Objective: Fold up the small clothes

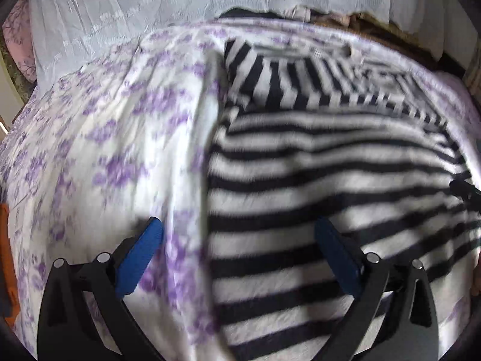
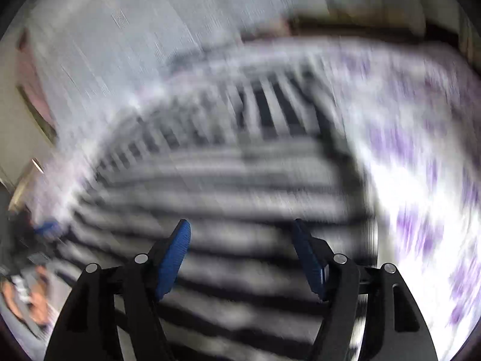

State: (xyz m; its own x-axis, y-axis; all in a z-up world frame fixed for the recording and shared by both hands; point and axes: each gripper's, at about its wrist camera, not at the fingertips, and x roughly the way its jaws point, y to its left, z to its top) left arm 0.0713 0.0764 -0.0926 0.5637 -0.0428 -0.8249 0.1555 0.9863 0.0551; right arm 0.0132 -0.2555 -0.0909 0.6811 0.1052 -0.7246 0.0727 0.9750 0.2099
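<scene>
Hovering both grippers, left gripper point(image 1: 237, 243) and right gripper point(image 2: 242, 249), spread wide and empty, over our striped shirt point(image 1: 330, 180), lying partly folded on the floral sheet point(image 1: 105, 150), likely ready for regrasping.

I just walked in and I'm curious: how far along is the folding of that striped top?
Partly done, it seems: the striped top lies on the flowered sheet with one part turned over the rest. Nothing is in hand; the left gripper and right gripper are open above it. Further folds probably remain.
</scene>
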